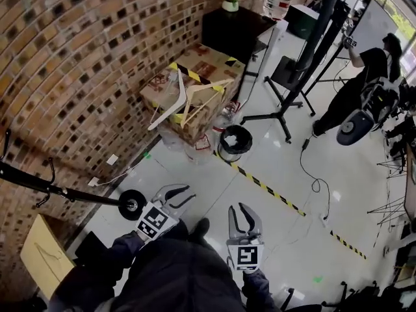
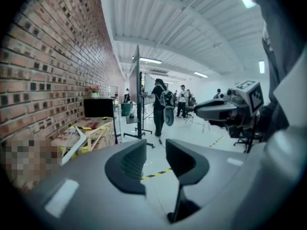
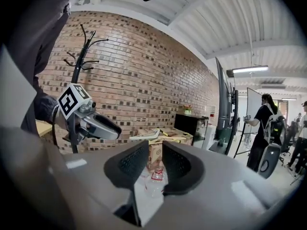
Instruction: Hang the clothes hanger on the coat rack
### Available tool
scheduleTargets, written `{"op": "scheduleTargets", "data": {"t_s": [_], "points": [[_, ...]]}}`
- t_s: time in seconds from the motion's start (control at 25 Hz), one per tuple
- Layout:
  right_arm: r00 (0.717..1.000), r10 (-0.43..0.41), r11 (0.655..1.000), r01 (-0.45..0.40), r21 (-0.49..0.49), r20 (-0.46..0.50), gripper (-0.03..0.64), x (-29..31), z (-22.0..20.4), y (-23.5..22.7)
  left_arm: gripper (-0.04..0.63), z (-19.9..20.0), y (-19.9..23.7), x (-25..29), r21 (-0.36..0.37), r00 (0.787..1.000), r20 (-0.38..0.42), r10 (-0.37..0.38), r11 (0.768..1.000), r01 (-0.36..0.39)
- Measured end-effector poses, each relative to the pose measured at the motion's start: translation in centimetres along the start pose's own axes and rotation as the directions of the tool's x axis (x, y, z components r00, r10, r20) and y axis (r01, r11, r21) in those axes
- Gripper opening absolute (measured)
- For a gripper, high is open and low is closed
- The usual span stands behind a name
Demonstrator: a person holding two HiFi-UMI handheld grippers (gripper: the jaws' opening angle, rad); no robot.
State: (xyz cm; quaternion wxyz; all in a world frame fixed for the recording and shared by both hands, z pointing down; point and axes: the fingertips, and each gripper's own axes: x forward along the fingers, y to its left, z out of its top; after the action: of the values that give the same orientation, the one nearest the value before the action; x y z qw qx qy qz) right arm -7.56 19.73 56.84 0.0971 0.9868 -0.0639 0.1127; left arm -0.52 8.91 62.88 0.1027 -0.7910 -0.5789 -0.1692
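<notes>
**Two grippers empty; hanger not yet fetched**

1. Brick wall (image 1: 78,57): runs along the person's left, with the other items ranged beside it.
2. Coat rack (image 1: 65,190): black pole on a round foot, near the wall and at the person's left. Its hooks are bare in the right gripper view.
3. Carton (image 1: 205,112): stands against the wall, well apart from both grippers, with a bin (image 1: 234,142) at its foot.
4. White hanger (image 1: 170,103) and wooden hanger (image 1: 205,91): both lie on top of the carton and overlap.
5. Left gripper (image 1: 185,195): jaws apart, nothing between them.
6. Right gripper (image 1: 239,212): jaws partly apart, also holding nothing.

Handling note: the step in hand appears to be the approach to the carton. Best practice is probably to choose one hanger and close on its neck below the hook, so the hook stays free for the rack. It should be lifted straight clear of its neighbour, keeping off the bin.
</notes>
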Motion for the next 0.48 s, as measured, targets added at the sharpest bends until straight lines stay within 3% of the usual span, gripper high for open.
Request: {"op": "scheduleTargets", "data": {"t_s": [0.24, 0.48], "points": [[0.996, 0.092, 0.995, -0.091, 0.034, -0.010, 0.095, 7.4, -0.1, -3.5, 0.152, 0.4, 7.8, 3.5, -0.012, 0.989, -0.059, 0.136, 0.990, -0.137], [0.989, 0.146, 0.989, -0.146, 0.008, -0.006, 0.095, 16.4, 1.4, -6.1, 0.172, -1.9, 19.6, 7.9, 0.035, 0.958, -0.144, 0.248, 0.969, -0.246]]}}
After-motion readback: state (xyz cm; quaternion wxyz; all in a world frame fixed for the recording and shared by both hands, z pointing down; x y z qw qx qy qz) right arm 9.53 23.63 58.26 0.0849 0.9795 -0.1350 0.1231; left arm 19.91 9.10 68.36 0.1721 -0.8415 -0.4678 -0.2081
